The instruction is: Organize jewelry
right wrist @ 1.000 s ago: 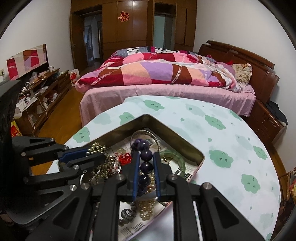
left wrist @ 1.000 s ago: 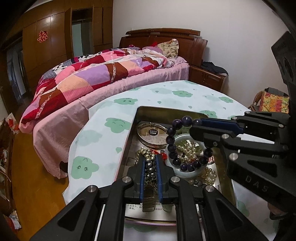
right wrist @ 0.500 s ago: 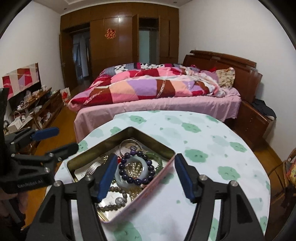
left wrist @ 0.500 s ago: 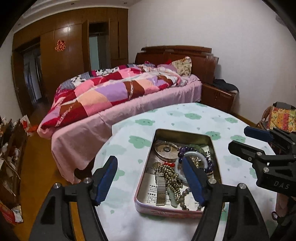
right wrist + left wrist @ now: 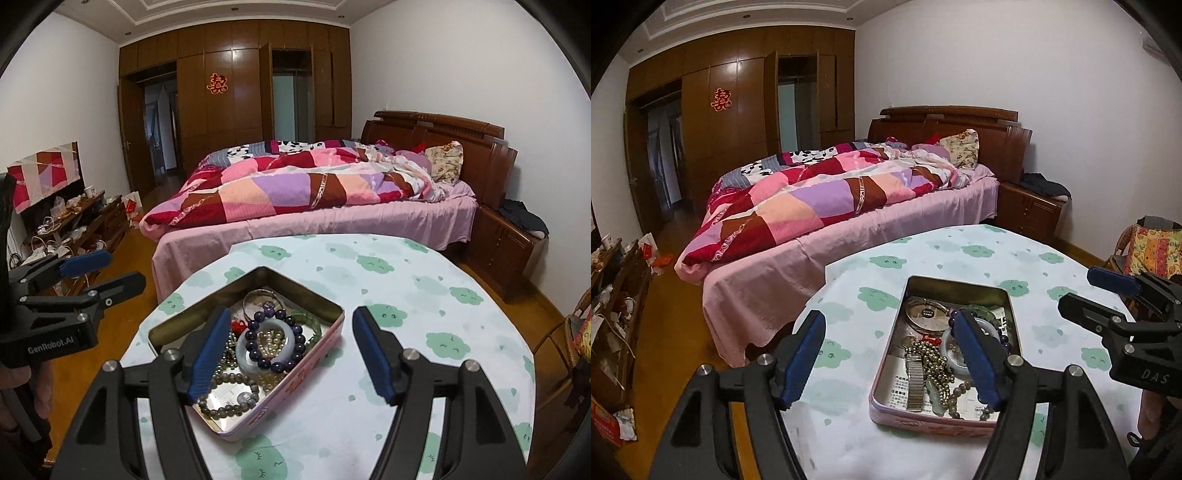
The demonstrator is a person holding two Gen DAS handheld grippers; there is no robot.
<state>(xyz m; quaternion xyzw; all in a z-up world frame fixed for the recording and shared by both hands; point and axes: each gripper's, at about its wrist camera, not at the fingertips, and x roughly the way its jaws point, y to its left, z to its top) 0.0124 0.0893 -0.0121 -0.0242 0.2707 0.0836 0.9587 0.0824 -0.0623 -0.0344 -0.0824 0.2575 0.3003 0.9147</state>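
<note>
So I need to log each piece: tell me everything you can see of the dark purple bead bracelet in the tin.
The purple bead bracelet is a closed ring of round, glossy, dark purple beads, stone-like in look. It lies roughly flat in the open tin, draped over a pale jade-like bangle, with small pearly beads showing inside it. Neither gripper touches it.
</note>
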